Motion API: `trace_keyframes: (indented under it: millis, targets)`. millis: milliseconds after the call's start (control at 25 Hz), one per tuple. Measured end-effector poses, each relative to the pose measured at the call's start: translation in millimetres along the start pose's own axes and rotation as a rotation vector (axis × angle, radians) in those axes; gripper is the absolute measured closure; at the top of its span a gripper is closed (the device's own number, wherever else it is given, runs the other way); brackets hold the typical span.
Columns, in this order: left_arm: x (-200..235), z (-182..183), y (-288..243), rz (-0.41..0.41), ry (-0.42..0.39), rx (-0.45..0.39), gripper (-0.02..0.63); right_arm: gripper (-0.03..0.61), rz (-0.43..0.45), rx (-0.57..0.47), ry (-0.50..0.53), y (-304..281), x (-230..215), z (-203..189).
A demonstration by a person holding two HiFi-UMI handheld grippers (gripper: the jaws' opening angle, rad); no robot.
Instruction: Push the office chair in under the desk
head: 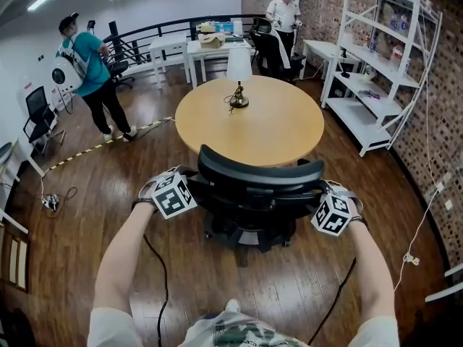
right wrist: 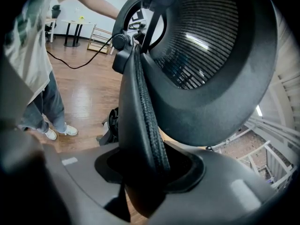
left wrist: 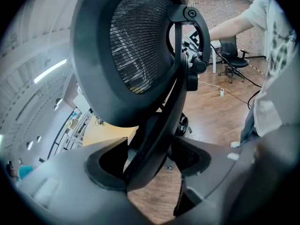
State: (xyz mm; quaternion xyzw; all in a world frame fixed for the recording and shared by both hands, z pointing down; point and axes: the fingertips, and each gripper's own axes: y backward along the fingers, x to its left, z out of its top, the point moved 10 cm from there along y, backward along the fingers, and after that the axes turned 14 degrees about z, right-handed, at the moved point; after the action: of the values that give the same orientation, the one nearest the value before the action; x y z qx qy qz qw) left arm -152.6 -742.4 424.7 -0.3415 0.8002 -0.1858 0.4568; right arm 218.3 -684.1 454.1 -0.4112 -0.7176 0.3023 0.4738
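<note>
The left gripper (left wrist: 150, 165) and right gripper (right wrist: 145, 172) each squeeze one side of the chair (head: 257, 183) back. The chair stands at the table's (head: 289, 132) near edge. Its seat seems tucked under already. Maybe one small push is left.

Being blocked straight ahead by chair (head: 257, 183) and table (head: 282, 121) just beyond; finding open floor (head: 94, 215) left and right of both.
</note>
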Motion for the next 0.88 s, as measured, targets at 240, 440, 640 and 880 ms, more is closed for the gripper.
trace_keyframes:
  millis: [240,440,640,880]
  targets:
    - [-3.2,-1.5,-0.5,0.017,0.004,-0.018,0.295,0.386,-0.009,0.013,-0.022,-4.7,1.0,-1.2]
    - [-13.1,-3.8,8.1,0.132,0.015,-0.004,0.293,0.313,-0.095,0.006,-0.089,2.7,5.1,0.8]
    - [-18.5,-6.4,21.9,0.227,0.051,-0.012,0.296,0.308,-0.149,0.004,-0.104,19.8,13.7,0.5]
    - [-27.5,2.5,45.1,0.258,0.092,-0.026,0.299,0.308,-0.207,-0.056,-0.166,45.0,28.6,4.6]
